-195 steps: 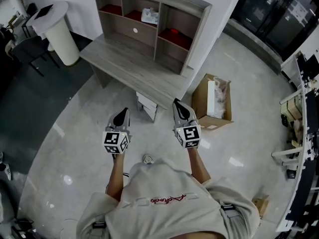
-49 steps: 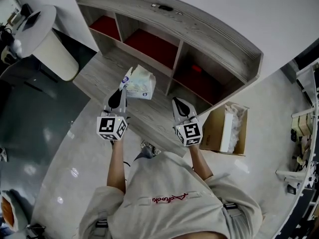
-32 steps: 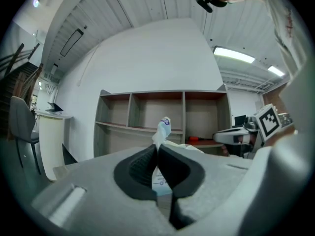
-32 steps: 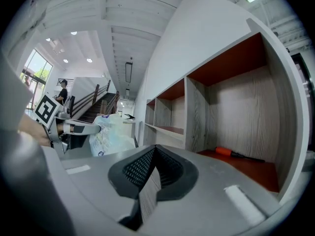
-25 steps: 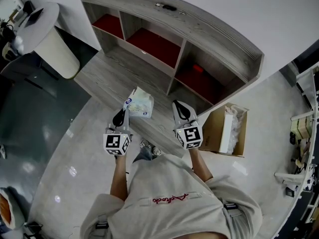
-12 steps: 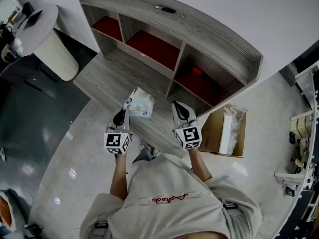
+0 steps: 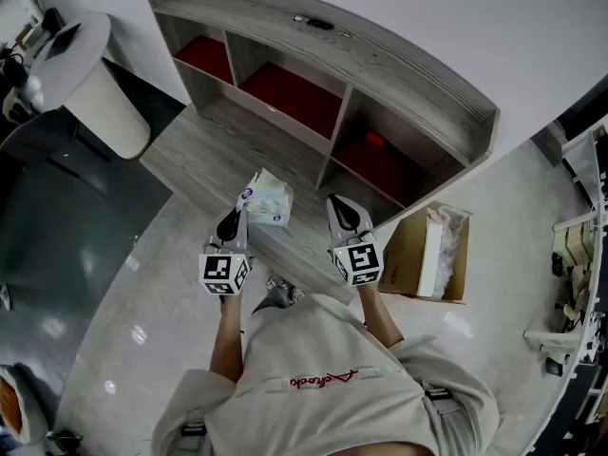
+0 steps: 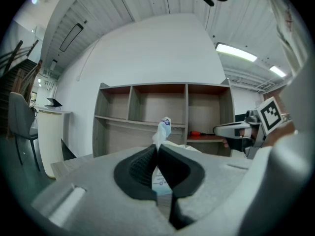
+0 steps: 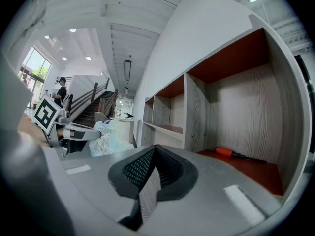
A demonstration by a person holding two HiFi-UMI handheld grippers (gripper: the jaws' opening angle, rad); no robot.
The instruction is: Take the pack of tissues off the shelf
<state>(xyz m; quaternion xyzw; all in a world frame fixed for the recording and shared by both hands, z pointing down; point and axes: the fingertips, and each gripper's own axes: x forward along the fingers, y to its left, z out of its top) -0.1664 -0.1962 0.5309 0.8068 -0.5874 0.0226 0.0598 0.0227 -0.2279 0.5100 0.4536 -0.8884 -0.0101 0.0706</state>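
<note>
The pack of tissues [image 7: 268, 198], white with a blue label, is out of the shelf unit [image 7: 323, 74] and hangs over the wooden desk top [image 7: 209, 150]. My left gripper [image 7: 234, 214] is shut on the pack's crimped edge. In the left gripper view the wrapper [image 8: 163, 130] sticks up from between the closed jaws of the left gripper [image 8: 157, 149]. My right gripper [image 7: 344, 210] hovers beside it, shut and empty. In the right gripper view, past the closed right gripper [image 9: 154, 149], the pack [image 9: 111, 137] and the left gripper [image 9: 74, 133] show at the left.
An orange-handled tool [image 7: 373, 141] lies in the shelf's right compartment, also seen as the tool [image 9: 231, 153] from the right gripper. An open cardboard box [image 7: 427, 250] stands on the floor at the right. A white round stand [image 7: 90, 74] is at the left.
The pack left the middle shelf compartment in my left gripper and came back toward the desk's front. Over the last second both grippers have barely moved.
</note>
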